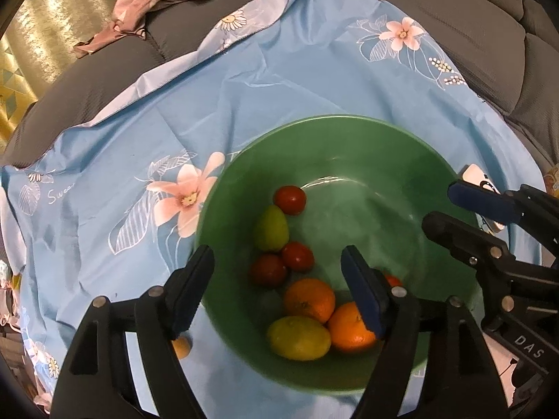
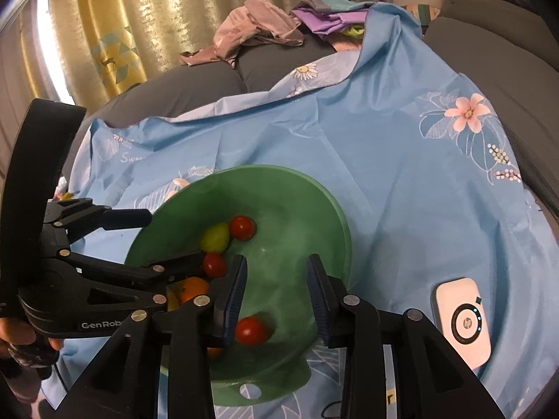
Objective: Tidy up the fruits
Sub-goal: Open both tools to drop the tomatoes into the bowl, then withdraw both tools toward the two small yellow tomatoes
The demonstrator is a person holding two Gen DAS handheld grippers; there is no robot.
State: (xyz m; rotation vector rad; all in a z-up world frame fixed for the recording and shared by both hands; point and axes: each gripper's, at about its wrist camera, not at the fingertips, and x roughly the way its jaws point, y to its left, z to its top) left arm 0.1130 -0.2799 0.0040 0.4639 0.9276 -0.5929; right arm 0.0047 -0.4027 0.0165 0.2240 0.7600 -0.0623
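A green bowl (image 1: 349, 146) sits on a blue flowered cloth (image 1: 262, 80) and holds several fruits: red tomatoes (image 1: 290, 199), a green fruit (image 1: 271, 228), two oranges (image 1: 309, 299) and a yellow-green fruit (image 1: 298, 338). My left gripper (image 1: 276, 289) is open and empty over the bowl's near left side. My right gripper (image 2: 277, 300) is open over the bowl (image 2: 314, 206), with a red tomato (image 2: 251, 330) lying in the bowl just below its left finger. The right gripper also shows in the left wrist view (image 1: 450, 209). The left gripper also shows in the right wrist view (image 2: 167, 237).
A small orange fruit (image 1: 182, 347) lies on the cloth left of the bowl, partly hidden by my left finger. A white device (image 2: 463, 319) lies right of the bowl. Crumpled clothes (image 2: 258, 31) lie on the grey sofa (image 1: 471, 28) behind. Curtains (image 2: 122, 28) hang at the back.
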